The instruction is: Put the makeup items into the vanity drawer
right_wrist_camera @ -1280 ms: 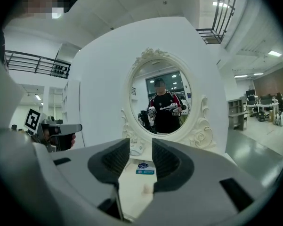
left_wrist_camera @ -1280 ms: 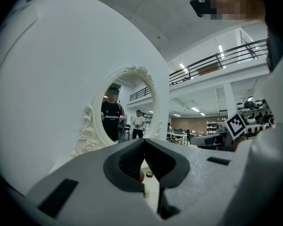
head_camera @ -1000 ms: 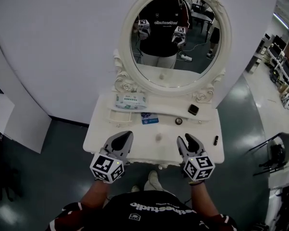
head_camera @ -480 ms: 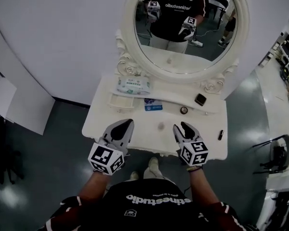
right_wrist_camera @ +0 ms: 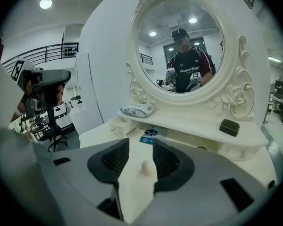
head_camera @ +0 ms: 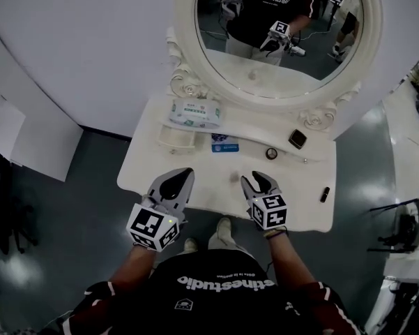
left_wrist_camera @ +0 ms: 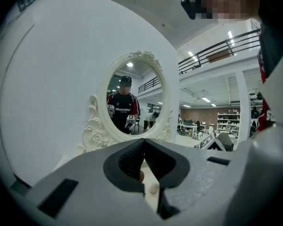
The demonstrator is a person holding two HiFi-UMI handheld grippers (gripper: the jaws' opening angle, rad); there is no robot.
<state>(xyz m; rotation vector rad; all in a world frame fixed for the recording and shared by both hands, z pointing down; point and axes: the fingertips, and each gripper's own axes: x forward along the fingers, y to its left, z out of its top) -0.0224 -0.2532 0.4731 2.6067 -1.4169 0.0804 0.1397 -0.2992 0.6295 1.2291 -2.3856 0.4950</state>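
Though left gripper (left_wrist_camera: 143, 144) fingers meet, right gripper (right_wrist_camera: 140, 146) fingers just spread wide, empty.

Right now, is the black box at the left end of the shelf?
No, the black box sits at the right end of the shelf.

This looks like a big lab or workshop hall with one corner dressed up as a bedroom, not a home. The white dressing table (head_camera: 300, 201) with its oval mirror (head_camera: 286, 54) backs onto a curved white panel (head_camera: 77, 54). Glossy grey floor (head_camera: 63, 187) runs past the table's left and right edges. Beyond the panel I see a railed upper gallery (left_wrist_camera: 216, 48), strip lights (left_wrist_camera: 231, 35) on a high ceiling, storage racks (left_wrist_camera: 226, 124), and what may be an office chair (right_wrist_camera: 49, 128), dim and small.
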